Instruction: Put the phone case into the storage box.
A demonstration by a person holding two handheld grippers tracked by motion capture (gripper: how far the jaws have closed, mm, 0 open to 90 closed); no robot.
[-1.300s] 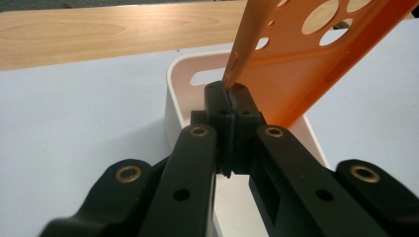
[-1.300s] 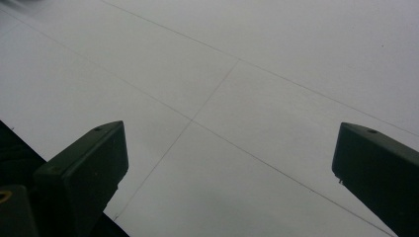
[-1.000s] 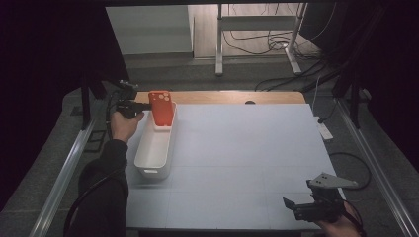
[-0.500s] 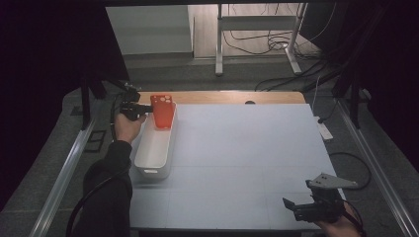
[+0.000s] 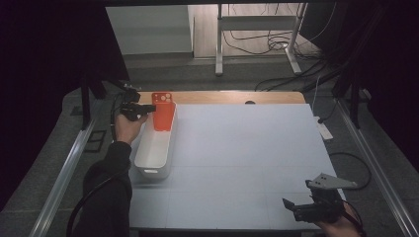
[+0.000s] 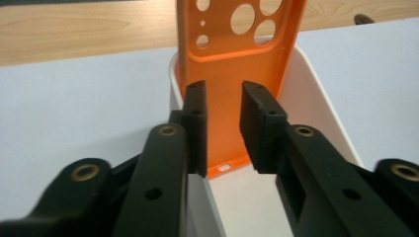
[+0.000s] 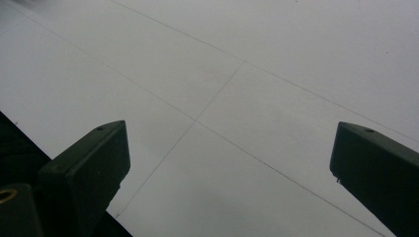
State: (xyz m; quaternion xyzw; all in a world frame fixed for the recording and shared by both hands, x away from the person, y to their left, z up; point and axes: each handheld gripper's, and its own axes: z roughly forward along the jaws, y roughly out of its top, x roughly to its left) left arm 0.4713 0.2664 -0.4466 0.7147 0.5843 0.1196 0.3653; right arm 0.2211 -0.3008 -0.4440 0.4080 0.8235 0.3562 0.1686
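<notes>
You're in a lab-style recording setup: white tabletop boxed in by black curtains, metal frame rails along both sides, loose cables across the floor behind, a metal stand beyond.

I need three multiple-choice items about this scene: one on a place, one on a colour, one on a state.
1. Where does the phone case stand?
A. in the white bin's far end
B. on the bare table
C. in the right gripper

2. What colour is the case?
A. blue
B. orange
C. green

3. How are the right gripper's jaws?
A. shut on the case
B. shut on nothing
C. wide apart

Answers: 1 A, its lower edge sits inside the bin, upright. 2 B, orange in the high view and left gripper view. 3 C, only table shows between them.
</notes>
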